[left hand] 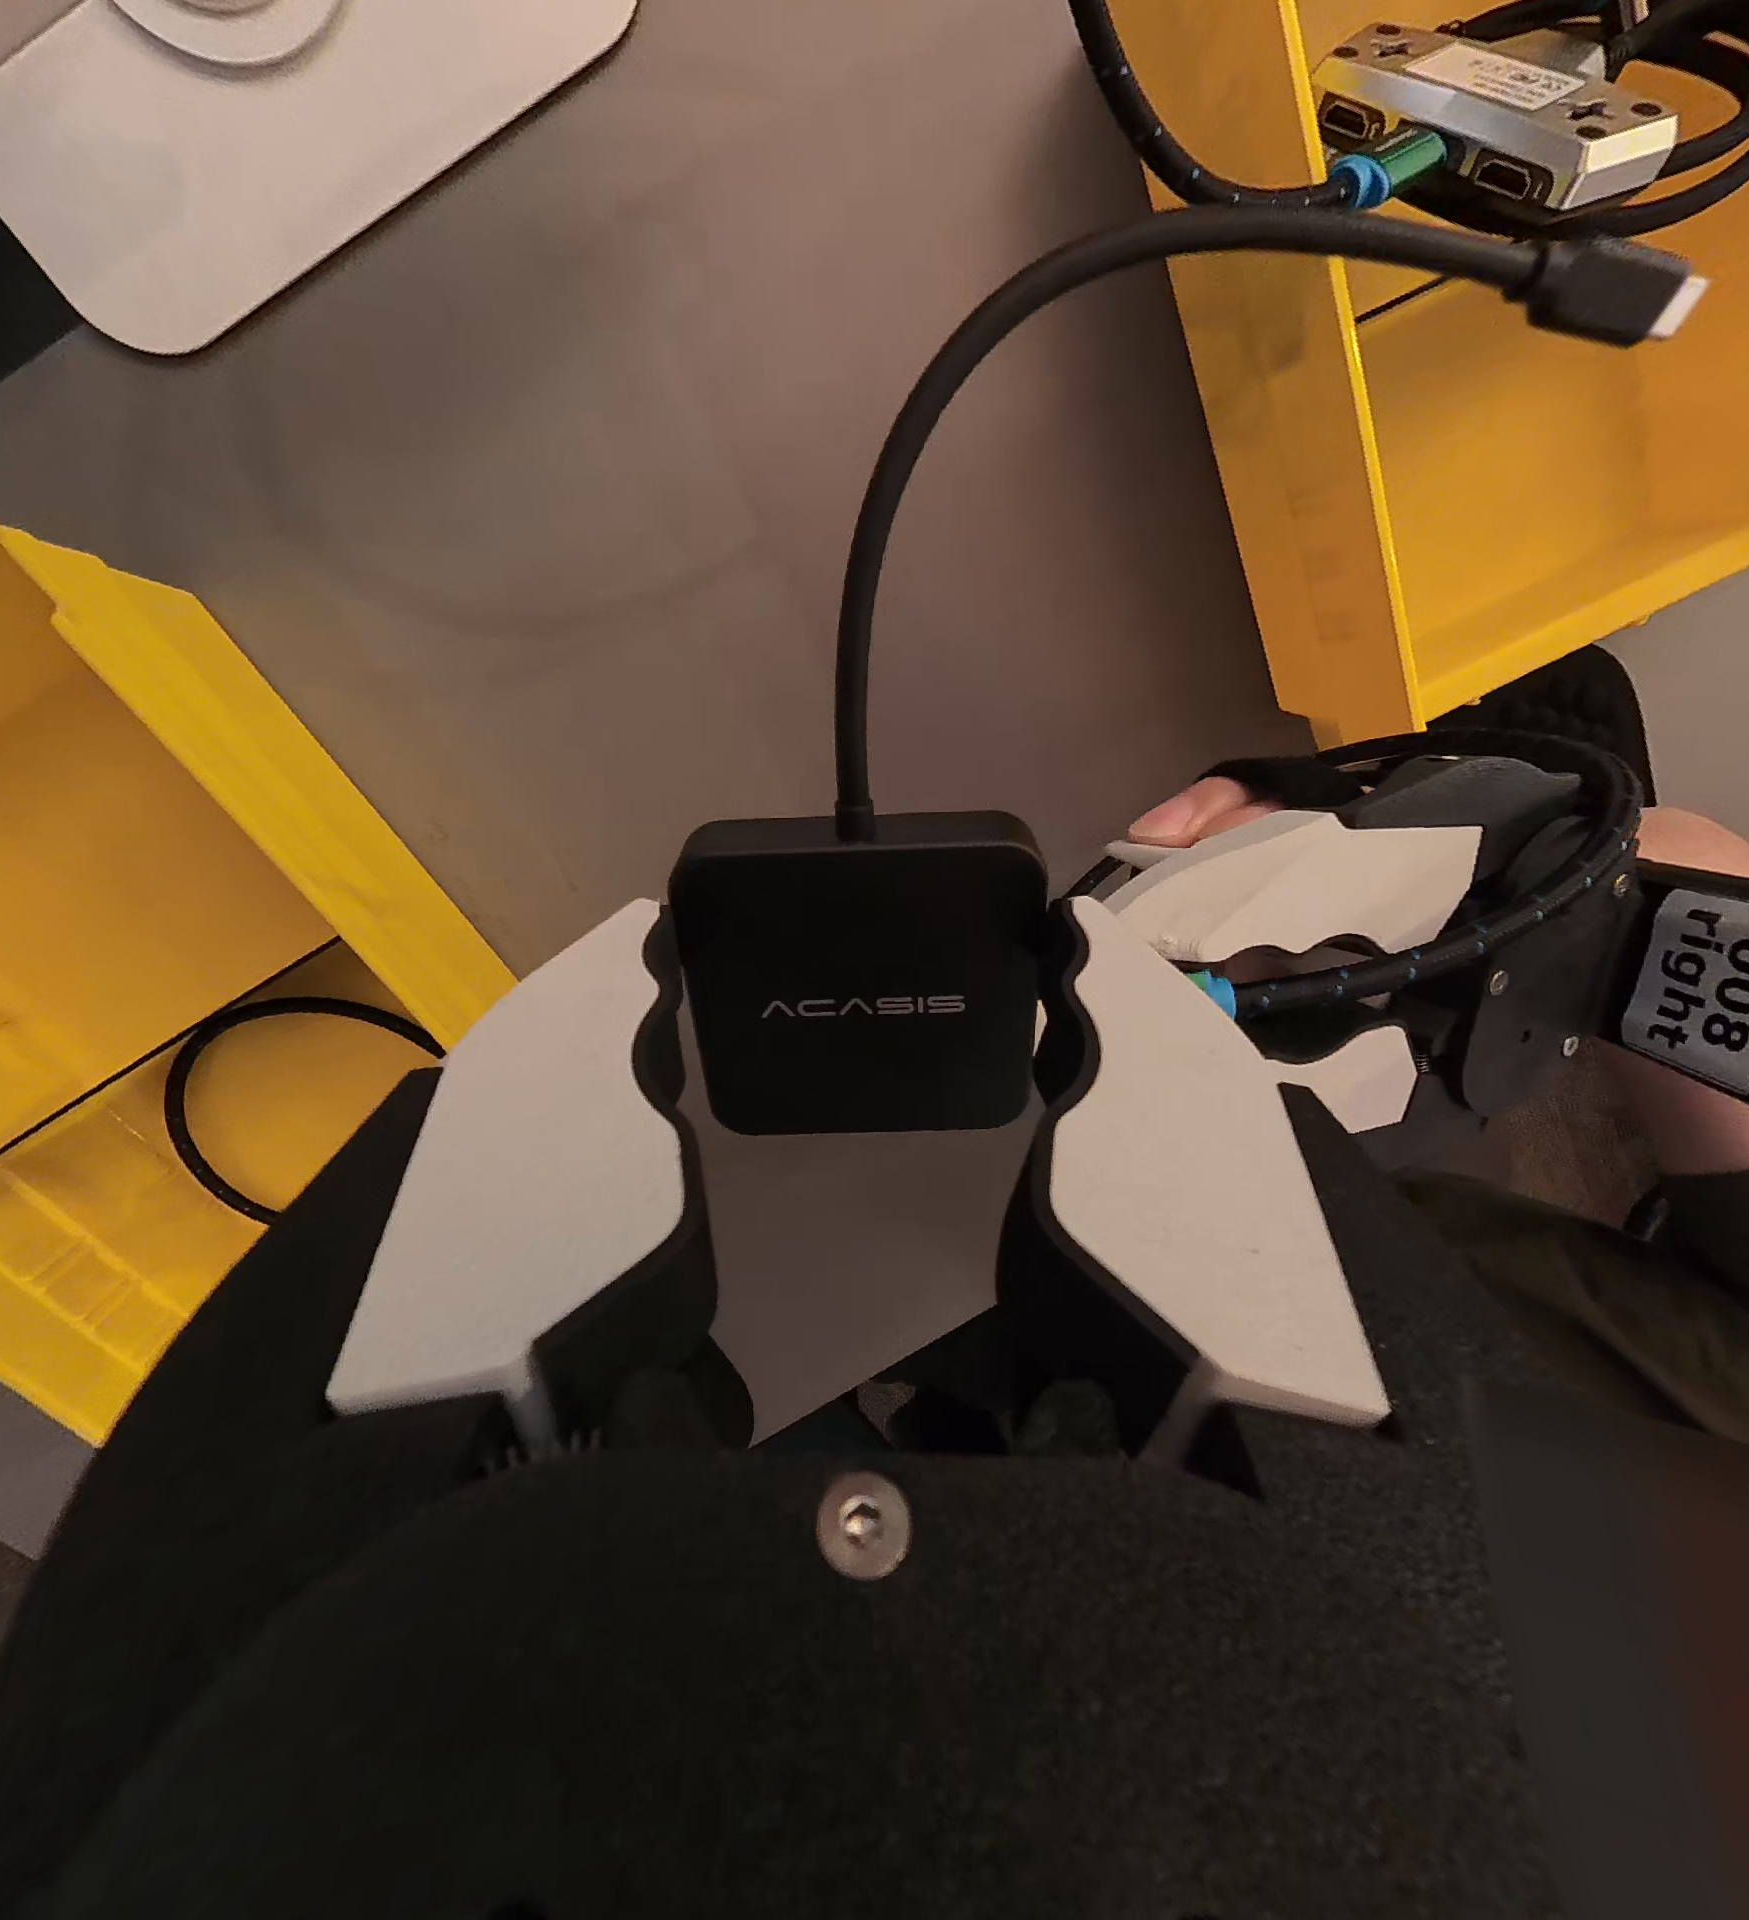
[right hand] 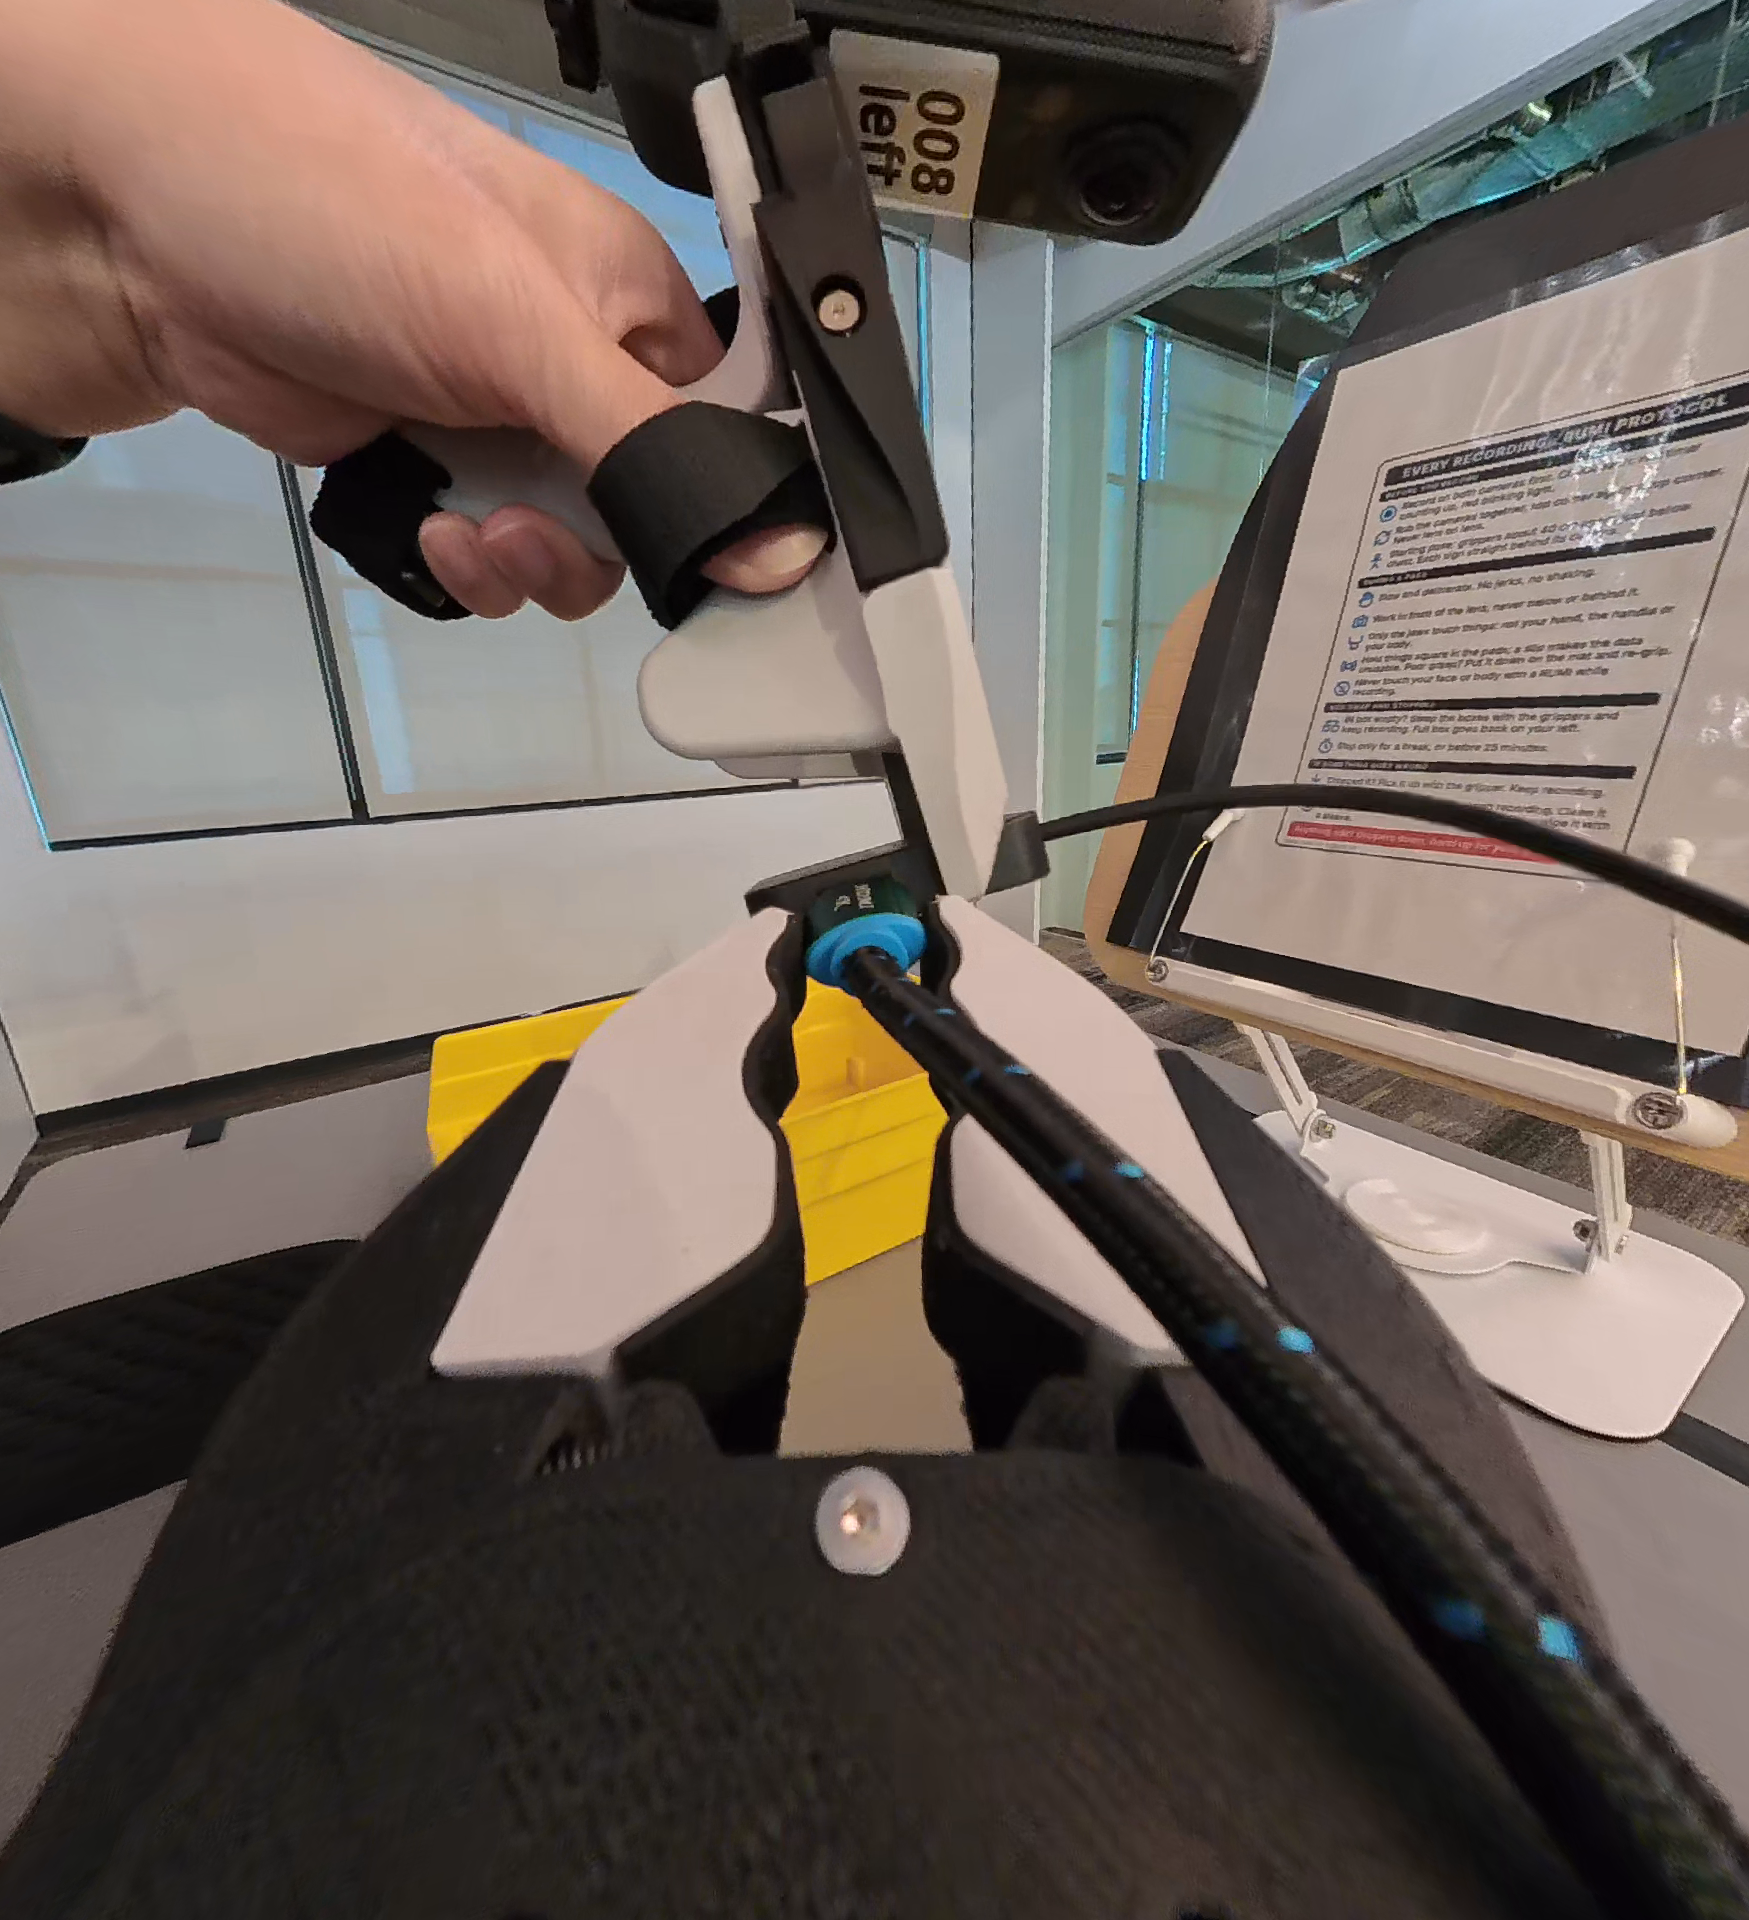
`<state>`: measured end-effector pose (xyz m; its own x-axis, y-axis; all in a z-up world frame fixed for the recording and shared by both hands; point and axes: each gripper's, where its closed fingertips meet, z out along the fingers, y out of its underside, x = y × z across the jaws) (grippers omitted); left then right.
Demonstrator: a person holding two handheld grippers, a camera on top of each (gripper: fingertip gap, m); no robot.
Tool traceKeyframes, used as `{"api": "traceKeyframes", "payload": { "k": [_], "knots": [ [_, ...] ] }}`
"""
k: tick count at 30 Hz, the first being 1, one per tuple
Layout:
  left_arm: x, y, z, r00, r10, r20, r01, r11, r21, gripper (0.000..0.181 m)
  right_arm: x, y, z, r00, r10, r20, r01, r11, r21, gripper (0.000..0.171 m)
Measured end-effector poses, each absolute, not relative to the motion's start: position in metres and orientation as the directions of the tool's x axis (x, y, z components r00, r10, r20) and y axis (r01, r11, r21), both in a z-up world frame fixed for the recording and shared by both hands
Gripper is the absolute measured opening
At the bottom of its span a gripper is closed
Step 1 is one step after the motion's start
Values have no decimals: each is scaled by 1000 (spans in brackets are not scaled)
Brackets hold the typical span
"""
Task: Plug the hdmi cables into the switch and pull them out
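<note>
My left gripper (left hand: 859,935) is shut on a black square switch (left hand: 854,977) and holds it above the grey table. The switch's own black lead arcs up to a loose HDMI plug (left hand: 1618,291). My right gripper (right hand: 865,935) is shut on a green HDMI plug with a blue collar (right hand: 862,920) on a black braided cable (right hand: 1161,1195). The plug's tip meets the side edge of the switch (right hand: 828,873); the port itself is hidden. The right gripper also shows in the left wrist view (left hand: 1202,956), right beside the switch. The left gripper (right hand: 943,810) comes down from above in the right wrist view.
A yellow bin (left hand: 1472,520) at the top right holds a silver switch box (left hand: 1493,104) with braided cables. Another yellow bin (left hand: 70,831) on the left holds a black cable loop (left hand: 257,1101). A white stand base (left hand: 226,156) carries an instruction sheet (right hand: 1472,675).
</note>
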<state>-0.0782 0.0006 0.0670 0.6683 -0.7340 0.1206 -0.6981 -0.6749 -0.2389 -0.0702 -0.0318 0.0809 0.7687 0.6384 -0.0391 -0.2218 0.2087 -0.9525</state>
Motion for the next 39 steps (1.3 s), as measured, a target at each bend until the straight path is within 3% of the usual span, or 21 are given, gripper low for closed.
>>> {"api": "traceKeyframes", "payload": {
  "k": [12, 21, 29, 33, 39],
  "knots": [
    [-74, 5, 64, 674, -731, 109, -687, -674, -273, 66, -67, -27, 79, 801, 597, 45, -127, 244, -961, 22],
    [-68, 9, 62, 664, -744, 72, -697, -651, -299, 66, -63, -24, 78, 792, 611, 8, -154, 213, -965, 22],
    [-70, 4, 66, 650, -732, 205, -673, -679, -293, 66, -64, -28, 89, 758, 636, 147, -75, 309, -948, 23],
    [-73, 4, 66, 630, -756, 174, -700, -651, -294, 66, -65, -31, 93, 739, 648, 184, -60, 335, -940, 24],
    [-79, 7, 66, 628, -764, 149, -713, -642, -283, 66, -68, -33, 92, 706, 622, 339, 98, 389, -916, 23]
  ]
}}
